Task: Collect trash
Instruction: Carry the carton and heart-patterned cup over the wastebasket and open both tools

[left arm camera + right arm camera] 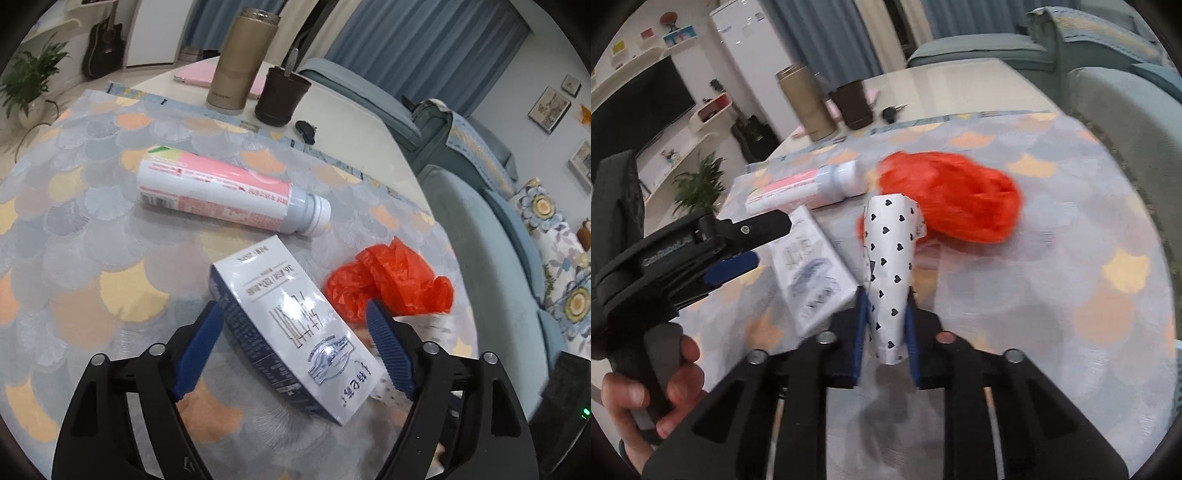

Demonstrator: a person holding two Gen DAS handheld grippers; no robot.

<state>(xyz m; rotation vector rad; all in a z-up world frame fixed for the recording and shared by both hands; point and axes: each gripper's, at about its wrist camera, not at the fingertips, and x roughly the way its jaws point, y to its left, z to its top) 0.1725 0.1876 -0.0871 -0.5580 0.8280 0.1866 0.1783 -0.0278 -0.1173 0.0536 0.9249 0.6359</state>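
The right claw (886,325) is clenched on a white paper cup with black hearts (890,258), lifted a little above the bench (1089,229). The left claw (295,314) is released, its jaws standing on both sides of the white and blue carton (291,325), not yet closed on it. Behind them lies the crumpled red plastic bag (388,284), and farther the pink and white bottle (229,192) on its side. No bin is visible, so I judge the collecting has only begun: one piece held, three left.
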